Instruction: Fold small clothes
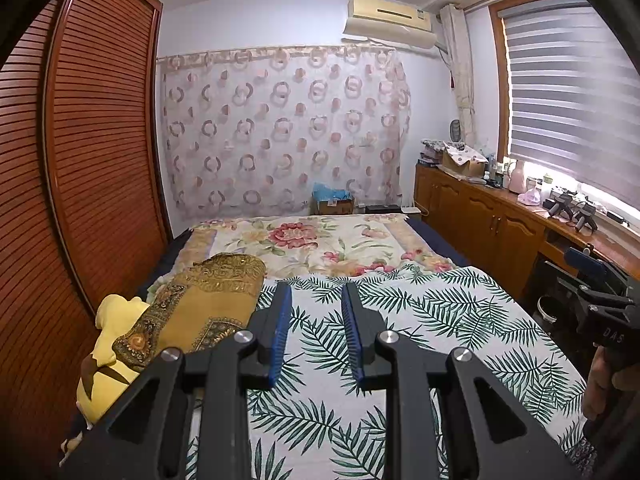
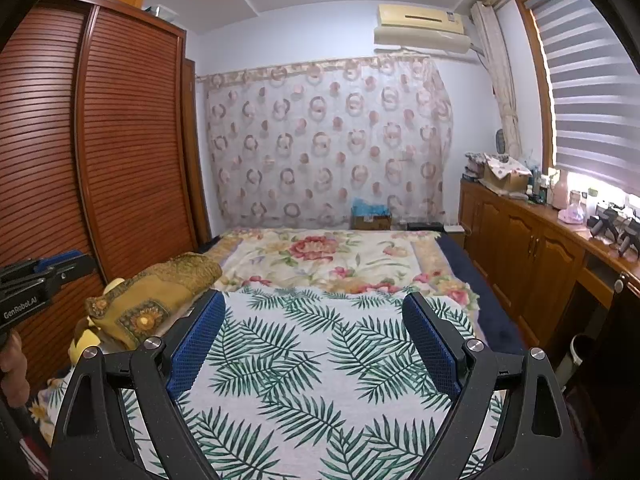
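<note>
A white cloth printed with green palm leaves lies spread flat over the near part of the bed. My left gripper hovers above it, its blue pads a narrow gap apart with nothing between them. My right gripper also hangs over the cloth, jaws wide and empty. At the bed's left edge sits a bundled mustard fabric with ornate patterns, with a yellow soft item under it. Each gripper shows at the edge of the other's view, held by a hand.
A floral blanket covers the far half of the bed. A slatted wooden wardrobe runs along the left. A wooden cabinet with boxes and bottles stands at the right under the window. A cardboard box sits beyond the bed.
</note>
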